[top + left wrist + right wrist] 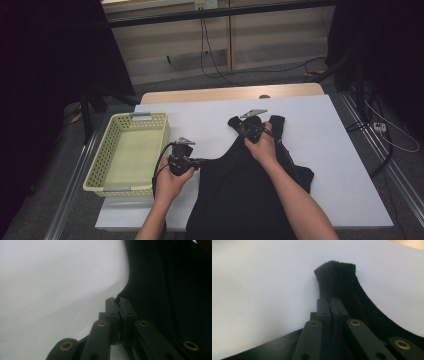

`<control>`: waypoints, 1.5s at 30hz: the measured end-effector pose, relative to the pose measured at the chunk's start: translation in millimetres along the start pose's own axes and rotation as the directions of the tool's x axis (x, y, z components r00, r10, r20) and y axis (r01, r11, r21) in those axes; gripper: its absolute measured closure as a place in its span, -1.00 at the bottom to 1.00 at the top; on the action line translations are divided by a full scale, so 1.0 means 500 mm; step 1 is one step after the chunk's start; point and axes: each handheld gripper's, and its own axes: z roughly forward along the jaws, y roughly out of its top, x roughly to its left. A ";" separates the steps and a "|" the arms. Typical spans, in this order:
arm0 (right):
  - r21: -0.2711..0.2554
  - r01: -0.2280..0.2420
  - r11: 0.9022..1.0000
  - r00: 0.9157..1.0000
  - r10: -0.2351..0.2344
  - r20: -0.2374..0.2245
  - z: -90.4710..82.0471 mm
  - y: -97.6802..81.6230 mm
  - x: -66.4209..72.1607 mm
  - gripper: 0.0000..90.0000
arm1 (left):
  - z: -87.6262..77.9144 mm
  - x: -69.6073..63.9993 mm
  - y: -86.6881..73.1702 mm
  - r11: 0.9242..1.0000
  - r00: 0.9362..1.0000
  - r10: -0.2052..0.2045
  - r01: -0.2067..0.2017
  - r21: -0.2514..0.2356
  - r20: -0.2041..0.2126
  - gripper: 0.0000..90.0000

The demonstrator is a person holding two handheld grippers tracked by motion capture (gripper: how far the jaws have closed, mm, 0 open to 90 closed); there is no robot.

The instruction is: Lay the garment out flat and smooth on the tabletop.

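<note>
I have a black sleeveless garment (240,190) lying on the white table cover (340,150), its body toward the near edge and its shoulder straps pointing to the far side. My left gripper (192,162) sits at the garment's left edge, about where the armhole curves in. In the left gripper view its jaws are pressed together, with the dark hem (130,287) right at their tips; the cloth seems caught between them, though the pinch is too thin for me to be sure. My right gripper (246,131) is farther off, on the left shoulder strap. In the right gripper view the jaws are clenched on that strap (334,277), whose end stands just beyond the tips.

I judge this to be the start of a fold: both hands have a hold along the garment's left side, and nothing has been turned over yet. The right side of the garment lies flat, with a bunch of cloth at its right edge.

The next move, as I see it, calls for lifting both grips together and carrying the left side across to the right, keeping the strap and hem level so the cloth doesn't twist. I should confirm that the left pinch holds before I pull.

The yellow basket (150,120) stands to the left, just beside the left gripper, with nothing in it.
</note>
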 end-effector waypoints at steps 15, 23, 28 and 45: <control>-0.100 -0.055 0.993 0.997 0.050 -0.052 0.032 0.060 0.009 0.33 | -0.027 0.026 -0.003 0.999 0.991 -0.048 0.050 0.009 -0.126 0.92; -0.061 -0.020 0.998 0.999 0.017 -0.036 -0.044 0.045 -0.025 0.07 | -0.017 0.022 -0.001 0.999 0.990 -0.045 0.044 -0.004 -0.135 0.45; -0.025 -0.010 1.000 1.000 0.009 -0.009 -0.096 0.002 -0.057 0.08 | -0.009 0.021 0.002 0.999 0.995 -0.037 0.037 -0.004 -0.091 0.06; 0.069 -0.027 0.997 0.999 0.025 0.027 -0.228 -0.140 -0.090 0.44 | 0.006 0.010 0.008 1.000 0.998 0.007 -0.008 -0.011 -0.057 -0.40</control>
